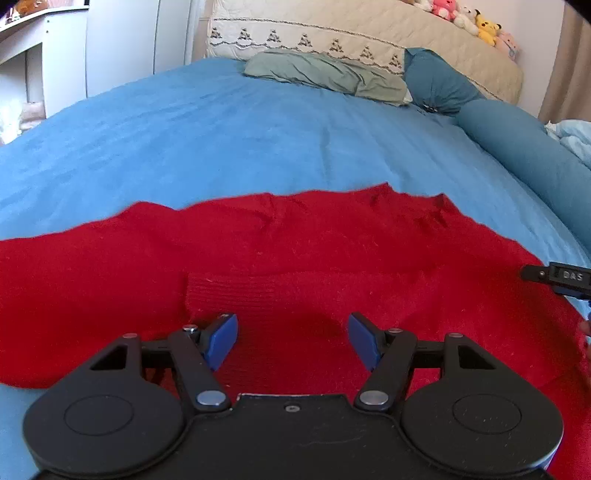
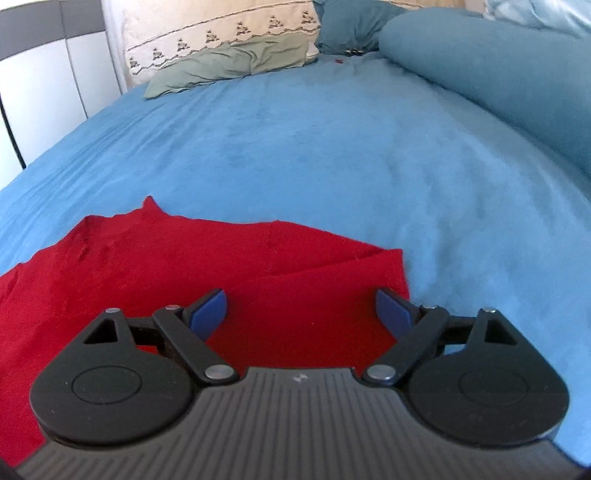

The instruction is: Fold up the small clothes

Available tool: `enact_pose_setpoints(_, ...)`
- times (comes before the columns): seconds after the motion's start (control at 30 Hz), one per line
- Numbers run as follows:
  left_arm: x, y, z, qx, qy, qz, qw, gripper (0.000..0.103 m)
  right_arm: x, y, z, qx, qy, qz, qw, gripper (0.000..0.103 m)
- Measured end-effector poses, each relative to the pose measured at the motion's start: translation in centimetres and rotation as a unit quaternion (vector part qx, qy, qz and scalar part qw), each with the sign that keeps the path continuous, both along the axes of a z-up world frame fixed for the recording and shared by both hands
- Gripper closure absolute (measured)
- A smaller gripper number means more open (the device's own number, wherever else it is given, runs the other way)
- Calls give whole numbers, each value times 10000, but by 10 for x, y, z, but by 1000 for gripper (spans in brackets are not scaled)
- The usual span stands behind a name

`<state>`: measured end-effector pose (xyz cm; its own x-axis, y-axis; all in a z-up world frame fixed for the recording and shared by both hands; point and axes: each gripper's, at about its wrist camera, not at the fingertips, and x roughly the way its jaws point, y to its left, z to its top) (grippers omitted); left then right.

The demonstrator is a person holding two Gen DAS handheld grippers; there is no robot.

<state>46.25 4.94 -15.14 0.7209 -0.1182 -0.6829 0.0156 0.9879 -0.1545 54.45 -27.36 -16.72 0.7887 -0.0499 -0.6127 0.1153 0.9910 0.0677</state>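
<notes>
A red knit garment lies spread flat across the blue bedspread. My left gripper hovers just over its ribbed near hem, jaws apart, blue pads clear of the cloth. In the right wrist view the same red garment ends in a folded corner at the right. My right gripper stands open above that corner, with nothing pinched between its pads. A black part of the right gripper shows at the right edge of the left wrist view.
A grey-green pillow, a teal cushion and a long teal bolster lie at the far end and right side of the bed. A cream quilted headboard carries plush toys. White furniture stands at left.
</notes>
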Motion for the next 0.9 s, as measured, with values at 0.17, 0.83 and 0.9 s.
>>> enact_pose_setpoints(0.17, -35, 7, 43, 176, -235, 94, 9995, 32, -54, 24, 48, 134, -394, 333, 9986, 0)
enact_pose_setpoints(0.83, -148, 266, 42, -560, -336, 2710, 9604, 27, -148, 199, 59, -438, -275, 1439, 9882, 0)
enact_pose_setpoints(0.9, -147, 286, 31, -726, -303, 2866, 9548, 29, -143, 210, 51, -439, -245, 1446, 9882, 0)
